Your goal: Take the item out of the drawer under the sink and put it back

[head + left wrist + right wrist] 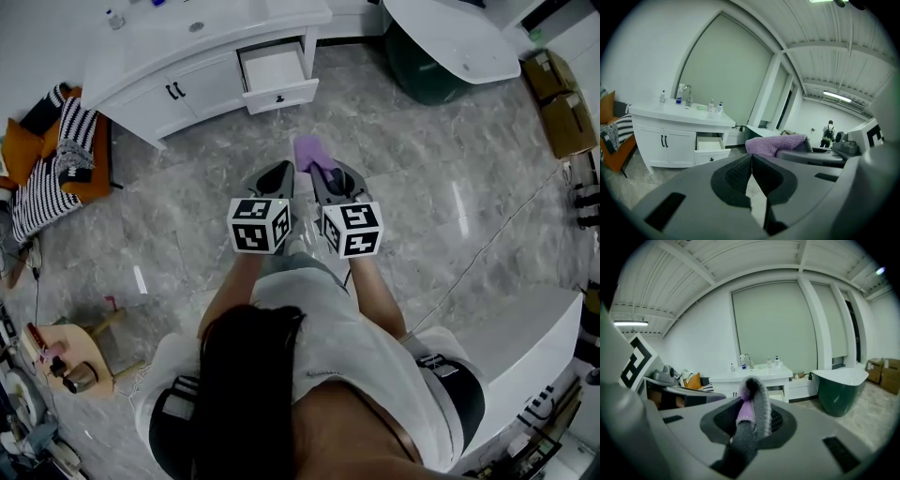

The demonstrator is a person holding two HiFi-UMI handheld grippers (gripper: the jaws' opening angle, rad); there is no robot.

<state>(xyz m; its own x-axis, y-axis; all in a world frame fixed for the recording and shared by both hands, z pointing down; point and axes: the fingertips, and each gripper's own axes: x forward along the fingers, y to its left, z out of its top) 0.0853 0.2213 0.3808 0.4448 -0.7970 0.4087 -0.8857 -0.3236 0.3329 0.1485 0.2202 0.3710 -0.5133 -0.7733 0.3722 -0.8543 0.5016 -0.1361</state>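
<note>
Looking steeply down from my head camera, I stand on a grey marble-patterned floor (450, 187) and hold both grippers out in front of me at the centre of the frame.

My left gripper (278, 174) has its jaws pressed together with nothing between them. Its own view shows the two dark pads meeting in a thin line.

My right gripper (327, 178), just beside the left one, is clamped on a purple towel (307, 150). In the right gripper view the folded cloth stands up between the pads and curls over at the top. It is purple on one face and grey on the other. In the left gripper view the same towel shows as a purple bundle right of centre.

The towel is out of the drawer (277, 73) and well apart from it. The drawer stands pulled open in the upper middle of the head view, at the right end of a white vanity cabinet (178, 89). Small bottles (715, 106) stand on its countertop.

A dark green bathtub (422, 66) with a white rim sits at the upper right. At the left edge of the head view, a black-and-white striped cloth (42, 178) lies over an orange seat.
</note>
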